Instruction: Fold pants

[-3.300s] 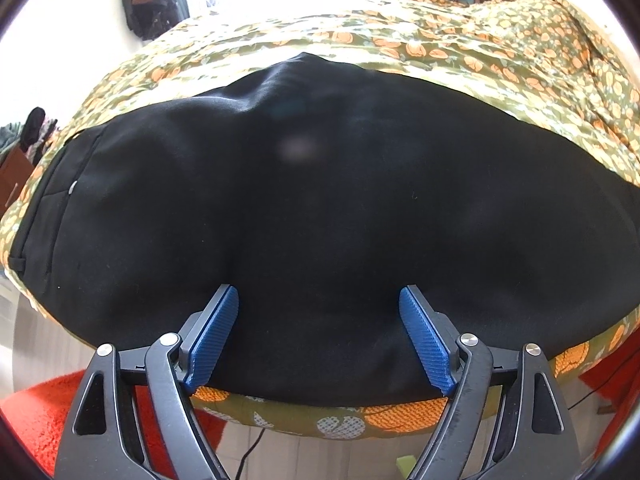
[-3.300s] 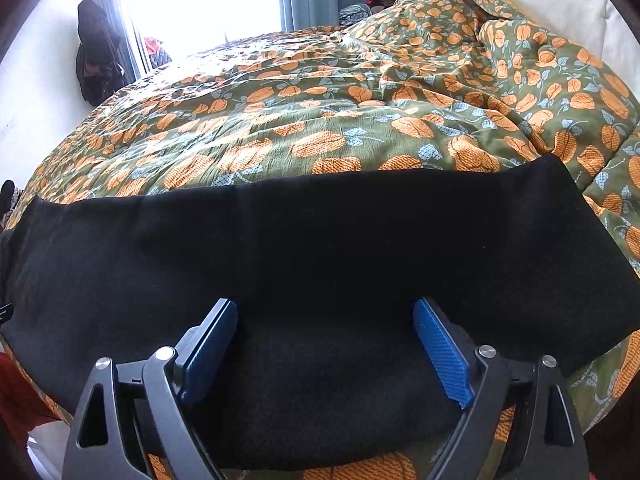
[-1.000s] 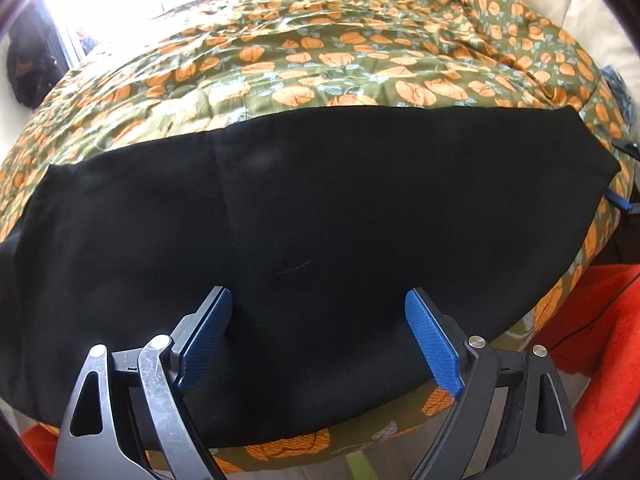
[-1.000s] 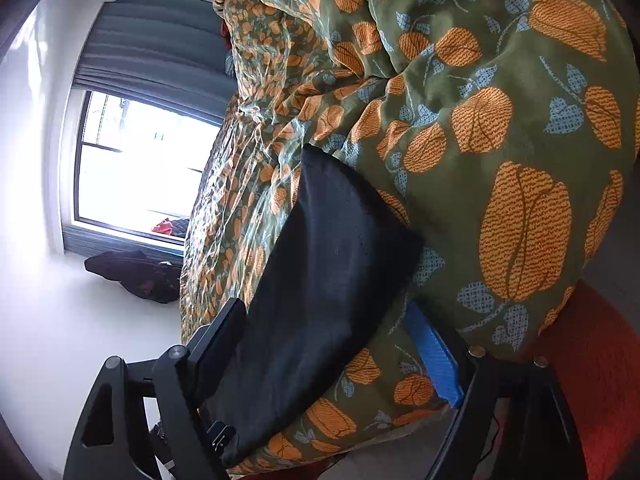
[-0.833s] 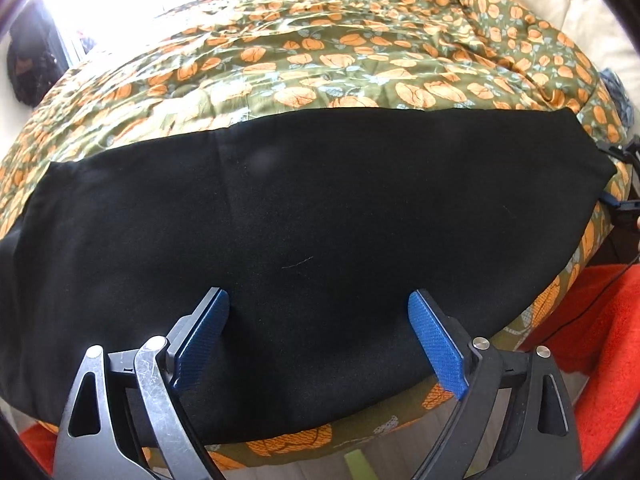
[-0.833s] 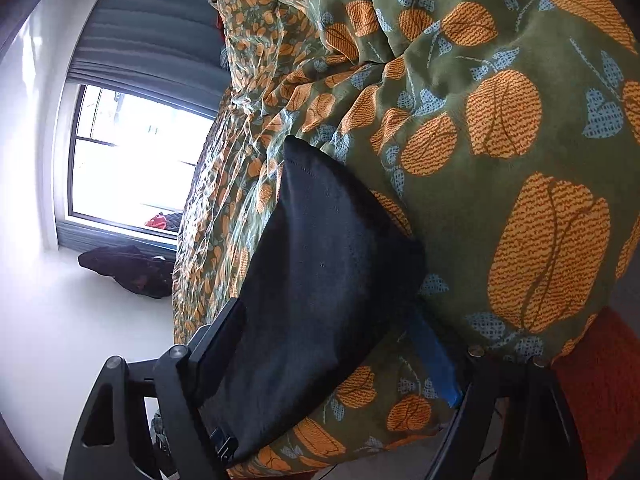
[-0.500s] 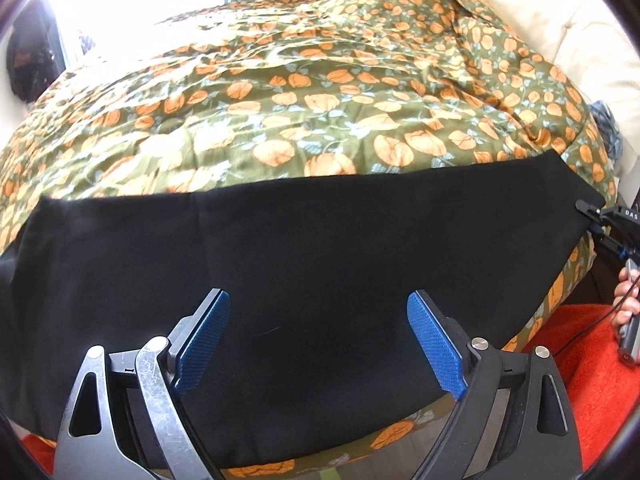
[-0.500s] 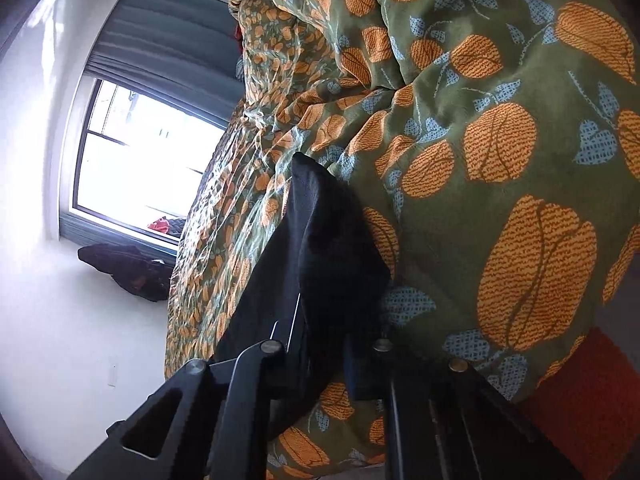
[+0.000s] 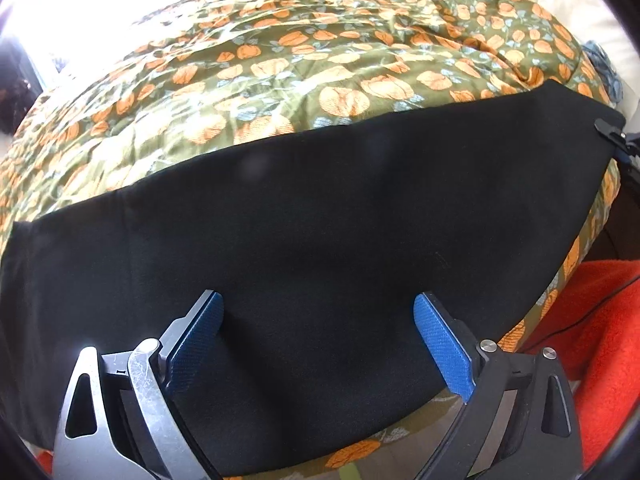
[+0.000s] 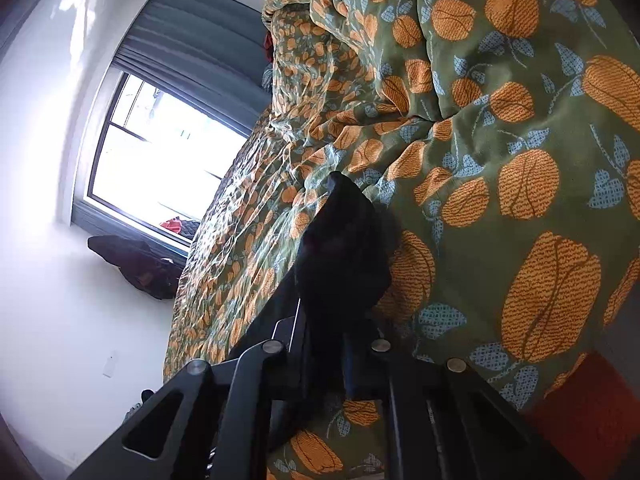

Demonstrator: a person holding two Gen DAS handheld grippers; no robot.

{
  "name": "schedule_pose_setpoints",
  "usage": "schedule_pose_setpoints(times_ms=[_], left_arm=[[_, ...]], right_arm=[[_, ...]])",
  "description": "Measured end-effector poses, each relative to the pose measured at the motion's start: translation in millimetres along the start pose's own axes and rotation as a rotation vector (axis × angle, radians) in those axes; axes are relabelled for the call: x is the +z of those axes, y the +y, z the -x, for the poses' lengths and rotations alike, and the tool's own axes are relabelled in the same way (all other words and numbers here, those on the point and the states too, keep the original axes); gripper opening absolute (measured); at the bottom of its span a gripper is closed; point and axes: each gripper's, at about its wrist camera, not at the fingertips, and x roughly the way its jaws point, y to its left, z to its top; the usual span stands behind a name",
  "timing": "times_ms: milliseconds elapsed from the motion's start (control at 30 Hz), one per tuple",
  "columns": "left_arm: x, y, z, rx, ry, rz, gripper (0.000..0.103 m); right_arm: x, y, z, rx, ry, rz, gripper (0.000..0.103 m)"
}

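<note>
Black pants spread flat across the floral bedspread, ready for folding lengthwise end over end. Right gripper fingers pinched tight on the hem corner at 3 o'clock of the left view, presumably for lifting it over. Left gripper fingers spread wide and widening at 6 o'clock, straddling the near edge, nothing clamped.

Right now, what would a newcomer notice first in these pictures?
The black pants lie spread across the near side of a bed under a green quilt with an orange print. The right gripper is shut on one end of the pants, while the left gripper hovers above their middle, its jaws opening, pads off the cloth.
</note>
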Motion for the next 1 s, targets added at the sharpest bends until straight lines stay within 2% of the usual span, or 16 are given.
schedule_pose_setpoints(times_ms=[100, 233, 367, 467, 633, 733, 833, 867, 967, 1000], left_arm=[[-8, 29, 23, -0.051, -0.029, 0.109, 0.096], [-22, 70, 51, -0.035, -0.076, 0.183, 0.096], [-40, 115, 81, 0.006, -0.143, 0.266, 0.096], [-58, 151, 94, 0.025, -0.186, 0.365, 0.096], [-95, 207, 93, 0.057, -0.201, 0.554, 0.096], [-120, 236, 94, 0.097, -0.196, 0.632, 0.096], [-140, 260, 98, 0.112, -0.203, 0.715, 0.096], [-145, 268, 99, 0.111, -0.205, 0.740, 0.096], [-157, 280, 105, 0.107, -0.223, 0.778, 0.096], [-159, 280, 109, 0.107, -0.234, 0.778, 0.096]], right_arm=[[1, 30, 10, 0.013, -0.018, 0.101, 0.012], [0, 79, 19, 0.078, -0.014, 0.145, 0.012], [-8, 161, 15, 0.192, 0.004, 0.248, 0.012], [-29, 227, -4, 0.275, 0.055, 0.328, 0.012], [-108, 302, -63, 0.332, 0.192, 0.442, 0.012], [-174, 326, -108, 0.328, 0.295, 0.507, 0.012], [-244, 335, -150, 0.291, 0.376, 0.631, 0.013], [-268, 334, -166, 0.257, 0.417, 0.691, 0.018], [-328, 316, -198, 0.130, 0.578, 0.887, 0.067], [-334, 308, -194, 0.124, 0.592, 0.933, 0.068]])
